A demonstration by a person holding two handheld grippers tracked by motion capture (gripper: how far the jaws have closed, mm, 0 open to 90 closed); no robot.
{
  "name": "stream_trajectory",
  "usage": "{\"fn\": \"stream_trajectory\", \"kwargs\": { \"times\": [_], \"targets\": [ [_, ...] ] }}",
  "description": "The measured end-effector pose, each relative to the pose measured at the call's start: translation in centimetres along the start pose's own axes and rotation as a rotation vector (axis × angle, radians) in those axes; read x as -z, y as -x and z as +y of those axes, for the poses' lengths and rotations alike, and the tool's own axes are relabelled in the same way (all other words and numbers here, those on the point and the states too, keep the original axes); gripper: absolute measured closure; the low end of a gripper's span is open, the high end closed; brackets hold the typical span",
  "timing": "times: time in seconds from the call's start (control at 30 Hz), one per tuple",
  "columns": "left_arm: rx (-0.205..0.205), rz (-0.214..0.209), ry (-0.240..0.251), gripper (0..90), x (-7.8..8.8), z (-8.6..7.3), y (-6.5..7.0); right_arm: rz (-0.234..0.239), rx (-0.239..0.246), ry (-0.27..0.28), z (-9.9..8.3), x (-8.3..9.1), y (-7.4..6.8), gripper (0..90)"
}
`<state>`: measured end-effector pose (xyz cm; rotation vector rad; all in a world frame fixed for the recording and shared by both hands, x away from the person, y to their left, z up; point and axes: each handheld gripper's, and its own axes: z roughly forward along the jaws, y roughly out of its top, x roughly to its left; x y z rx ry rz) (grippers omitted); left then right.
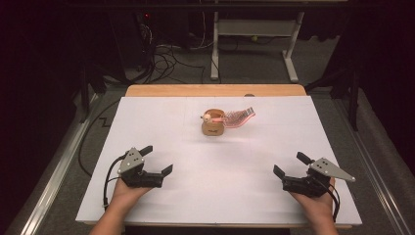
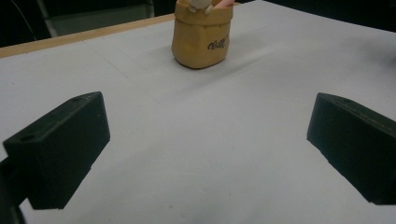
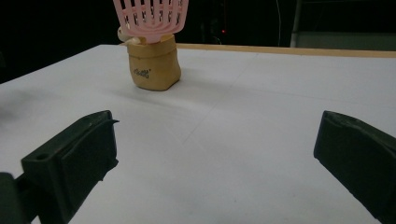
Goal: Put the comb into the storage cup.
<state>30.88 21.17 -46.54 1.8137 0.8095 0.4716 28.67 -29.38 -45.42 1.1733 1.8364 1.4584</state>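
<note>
Claws (image 1: 159, 159) (image 1: 289, 165) spread wide, tan pouch (image 1: 213, 126) upright, pink slotted spatula (image 1: 238, 117) inside

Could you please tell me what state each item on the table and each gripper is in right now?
Tan pouch: upright, open-topped, holding items.
Pink slotted spatula: in the pouch, head leaning out.
Left gripper: jaws open, holding nothing.
Right gripper: jaws open, holding nothing.

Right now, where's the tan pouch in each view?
High view: tan pouch sits centre, toward the table's far side, with the pink slotted spatula leaning out to its right.
Left gripper view: pouch at top centre, beyond the open tongs.
Right gripper view: pouch upper left, under the spatula head.
Shared landmark: the table's wooden far edge.
</note>
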Motion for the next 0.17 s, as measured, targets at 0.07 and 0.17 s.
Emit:
{"fn": "stream_trajectory", "kwargs": {
  "times": [0.07, 0.17],
  "targets": [
    [0.004, 0.003, -0.001, 0.1, 0.15, -0.05, -0.06, 0.002, -0.001, 0.005, 0.02, 0.03, -0.04, 0.4],
    [0.015, 0.011, 0.003, 0.1, 0.37, -0.08, -0.31, 0.001, -0.001, 0.002, 0.03, -0.04, -0.14, 0.4]
  ]
}}
